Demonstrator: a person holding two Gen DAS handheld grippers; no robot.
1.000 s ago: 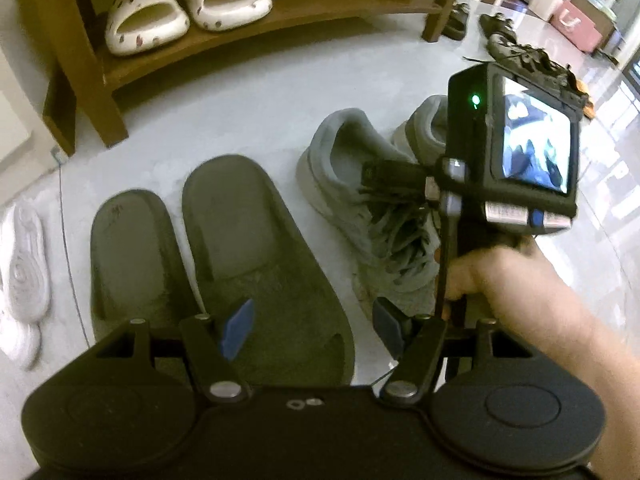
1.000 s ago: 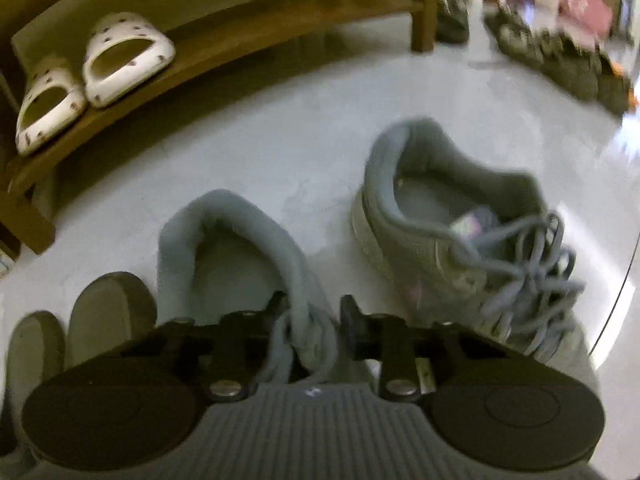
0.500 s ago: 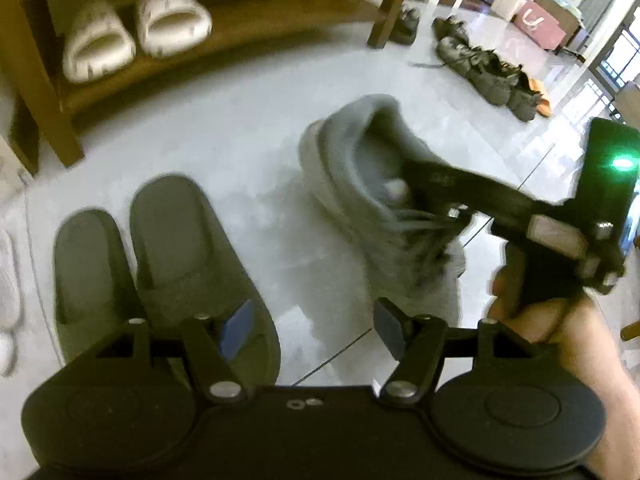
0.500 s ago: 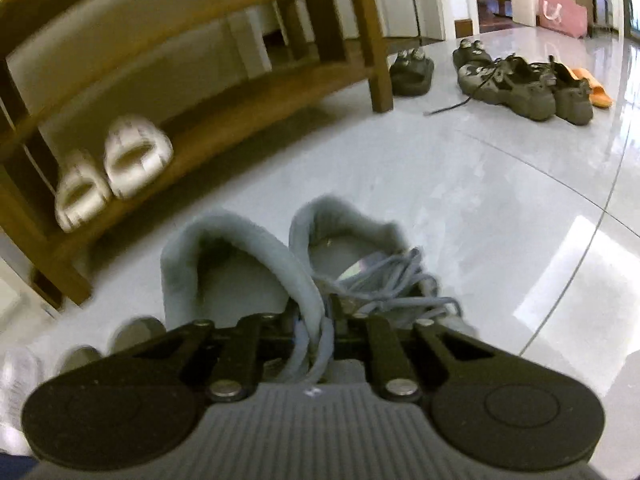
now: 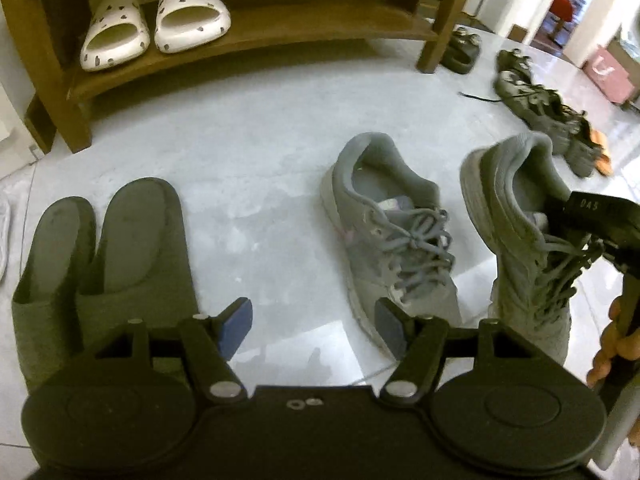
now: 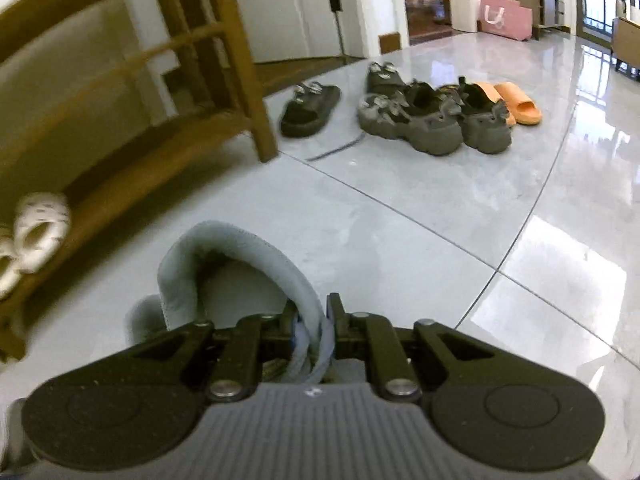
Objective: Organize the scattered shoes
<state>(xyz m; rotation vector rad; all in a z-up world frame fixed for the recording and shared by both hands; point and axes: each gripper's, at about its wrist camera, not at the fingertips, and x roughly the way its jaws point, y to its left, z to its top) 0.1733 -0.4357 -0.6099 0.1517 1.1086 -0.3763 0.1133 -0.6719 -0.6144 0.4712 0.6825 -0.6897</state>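
My right gripper (image 6: 312, 332) is shut on the collar of a grey lace-up sneaker (image 6: 240, 256). In the left wrist view that sneaker (image 5: 520, 216) hangs tilted above the floor at the right, with a hand under the gripper's black body (image 5: 600, 216). Its mate, the second grey sneaker (image 5: 384, 232), lies on the tiles just left of it. My left gripper (image 5: 312, 328) stands open over bare floor, nothing between its blue pads. A pair of dark green slippers (image 5: 132, 248) lies side by side at its left.
A wooden shoe rack (image 5: 280, 36) holds white spotted slippers (image 5: 192, 16) on its low shelf. Beyond its right leg lie a black sandal (image 6: 308, 108), several dark chunky shoes (image 6: 420, 120) and orange slides (image 6: 516, 104). A pink bag (image 6: 504, 16) stands by the far wall.
The right gripper has lifted the grey sneaker and carried it to the right, away from its mate. The left gripper has shifted right, off the green slippers, its jaws still apart.
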